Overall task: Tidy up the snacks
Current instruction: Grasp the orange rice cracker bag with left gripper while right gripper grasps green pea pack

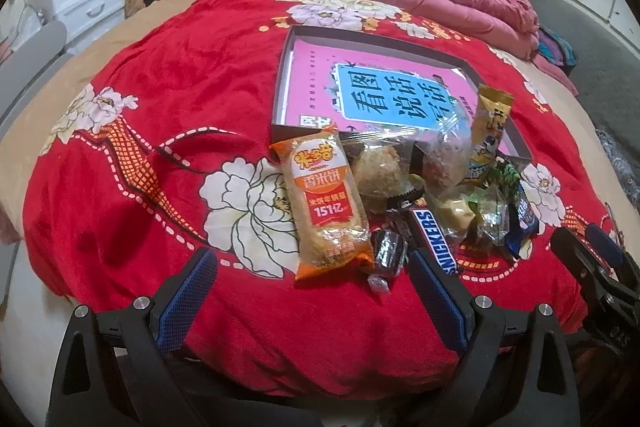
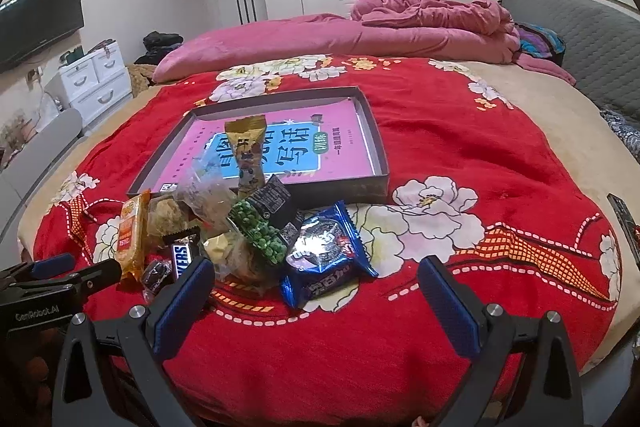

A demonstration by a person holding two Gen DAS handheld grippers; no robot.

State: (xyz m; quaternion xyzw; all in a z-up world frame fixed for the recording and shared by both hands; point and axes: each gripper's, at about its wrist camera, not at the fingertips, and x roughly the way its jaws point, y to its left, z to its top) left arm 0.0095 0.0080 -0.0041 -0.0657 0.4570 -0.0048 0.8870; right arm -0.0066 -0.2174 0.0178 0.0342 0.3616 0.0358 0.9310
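My left gripper [image 1: 314, 291] hangs wide open and empty just short of the near end of the snack pile, and my right gripper [image 2: 316, 301] is equally wide open and empty, with the left one showing at its nine o'clock.

Going outward from my left fingers, the first thing is the long orange-and-clear plastic packet of rice crackers [image 1: 326, 205], at twelve o'clock from the gap between the pads. Its long axis runs near to far, almost in line with my fingers, so I judge a grip across its narrow width needs little wrist turn. Just at its three o'clock lie a small dark-wrapped candy [image 1: 387, 251] and the brown Snickers bar [image 1: 434, 241], which ends beside my right-hand pad.

From my right gripper, the nearest item is the blue foil cookie packet [image 2: 326, 255] at twelve o'clock, lying flat with its long axis slanting toward eleven. Touching it at ten o'clock is the clear bag of green peas [image 2: 260, 235].

So the orange packet belongs to the left and the blue one to the right, in my judgement.

Beyond the pile sits the shallow grey cardboard box lid [image 2: 370, 131] lined with a pink booklet; a gold-topped upright snack stick [image 2: 248, 155] leans at its near edge. Everything rests on the red floral blanket [image 1: 160, 107].
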